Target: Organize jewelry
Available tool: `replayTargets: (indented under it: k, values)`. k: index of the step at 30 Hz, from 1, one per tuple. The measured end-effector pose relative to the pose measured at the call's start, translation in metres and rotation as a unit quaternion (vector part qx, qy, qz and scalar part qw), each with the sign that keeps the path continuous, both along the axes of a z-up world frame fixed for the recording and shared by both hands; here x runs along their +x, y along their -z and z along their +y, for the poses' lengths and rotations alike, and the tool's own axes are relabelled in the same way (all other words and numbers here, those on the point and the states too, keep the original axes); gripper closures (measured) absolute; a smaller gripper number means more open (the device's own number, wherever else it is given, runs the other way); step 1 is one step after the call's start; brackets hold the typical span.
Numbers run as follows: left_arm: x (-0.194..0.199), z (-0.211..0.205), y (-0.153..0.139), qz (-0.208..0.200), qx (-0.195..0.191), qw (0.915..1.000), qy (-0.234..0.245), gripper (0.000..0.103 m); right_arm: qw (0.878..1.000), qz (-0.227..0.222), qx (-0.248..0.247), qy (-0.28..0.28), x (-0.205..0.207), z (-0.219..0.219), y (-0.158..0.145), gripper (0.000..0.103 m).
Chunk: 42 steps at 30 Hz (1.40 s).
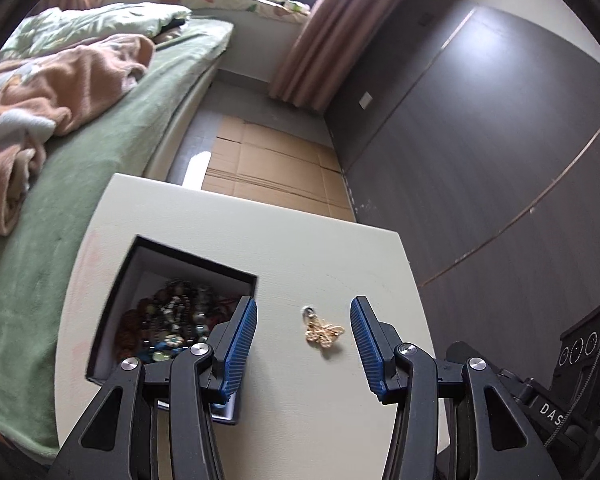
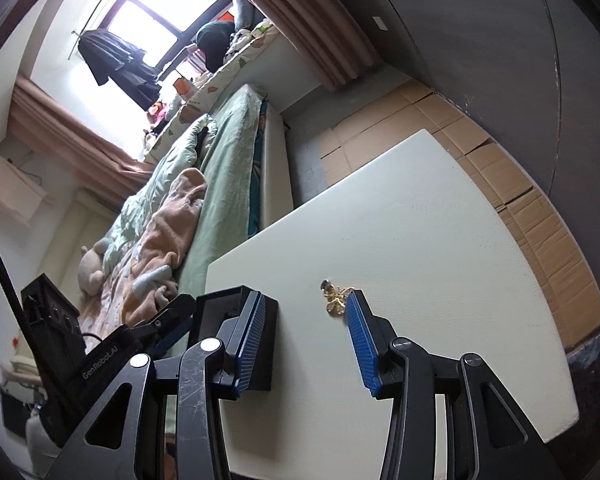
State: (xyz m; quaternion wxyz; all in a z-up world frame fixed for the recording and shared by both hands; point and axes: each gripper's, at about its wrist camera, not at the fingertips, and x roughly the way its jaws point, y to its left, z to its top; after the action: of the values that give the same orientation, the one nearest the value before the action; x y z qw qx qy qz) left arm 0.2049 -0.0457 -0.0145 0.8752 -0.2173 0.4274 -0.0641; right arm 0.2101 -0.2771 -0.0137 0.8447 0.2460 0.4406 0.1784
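The left claw [image 1: 303,344] is wide open and holds nothing. Its two blue pads [image 1: 240,344] stand far apart over the white table [image 1: 320,248]. A little gold butterfly charm [image 1: 323,330] lies flat on the table in the gap between the pads, a bit closer to the right pad, and neither pad touches it. A small silver ring sits at the charm's far end.

Just beside the left pad is a black box [image 1: 112,292] with no lid on it. It is full of beads and other jewelry [image 1: 172,320], all piled together. The left pad hides the box's near corner.

The right claw [image 2: 306,340] is wide open too, and it is empty. In the right wrist view the butterfly charm [image 2: 336,300] lies on the table [image 2: 440,240] at the tip of the right pad [image 2: 362,344]. I cannot tell if the pad touches it. The black box [image 2: 268,340] stands just behind the left pad.

Past the table on the left is a bed [image 1: 100,152] with a green sheet and a peach blanket [image 1: 52,96] bunched on top. Brown cardboard [image 1: 276,172] lies flat on the floor beyond the table's far edge. A pink curtain [image 1: 324,40] hangs farther off.
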Motion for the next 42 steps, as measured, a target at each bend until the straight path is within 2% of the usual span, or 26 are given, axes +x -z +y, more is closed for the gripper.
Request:
replayTargets:
  k: [12, 19, 21, 23, 24, 33, 39, 40, 42]
  values:
    - [0.030, -0.053, 0.024, 0.064, 0.063, 0.9944, 0.056, 0.053, 0.998, 0.044, 0.023, 0.043, 0.011, -0.038, 0.015, 0.060]
    - [0.051, -0.075, 0.040, 0.083, 0.095, 0.9902, 0.061, 0.053, 0.996, 0.052, 0.039, 0.059, 0.017, -0.052, 0.016, 0.060]
    - [0.057, -0.077, 0.047, 0.088, 0.106, 0.9887, 0.058, 0.057, 0.996, 0.054, 0.045, 0.063, 0.019, -0.057, 0.016, 0.060]
    - [0.062, -0.080, 0.054, 0.096, 0.114, 0.9871, 0.057, 0.069, 0.995, 0.057, 0.047, 0.067, 0.021, -0.060, 0.017, 0.060]
    - [0.064, -0.081, 0.059, 0.102, 0.117, 0.9863, 0.056, 0.072, 0.995, 0.057, 0.048, 0.069, 0.022, -0.060, 0.017, 0.060]
    - [0.077, -0.085, 0.082, 0.124, 0.156, 0.9790, 0.044, 0.074, 0.994, 0.062, 0.052, 0.073, 0.029, -0.064, 0.018, 0.060]
    - [0.084, -0.081, 0.093, 0.139, 0.147, 0.9783, 0.045, 0.082, 0.994, 0.075, 0.046, 0.070, 0.038, -0.058, 0.024, 0.060]
    - [0.085, -0.079, 0.093, 0.139, 0.144, 0.9787, 0.045, 0.090, 0.993, 0.077, 0.045, 0.070, 0.039, -0.057, 0.024, 0.060]
    - [0.085, -0.075, 0.093, 0.142, 0.133, 0.9797, 0.048, 0.090, 0.993, 0.080, 0.043, 0.071, 0.042, -0.053, 0.026, 0.060]
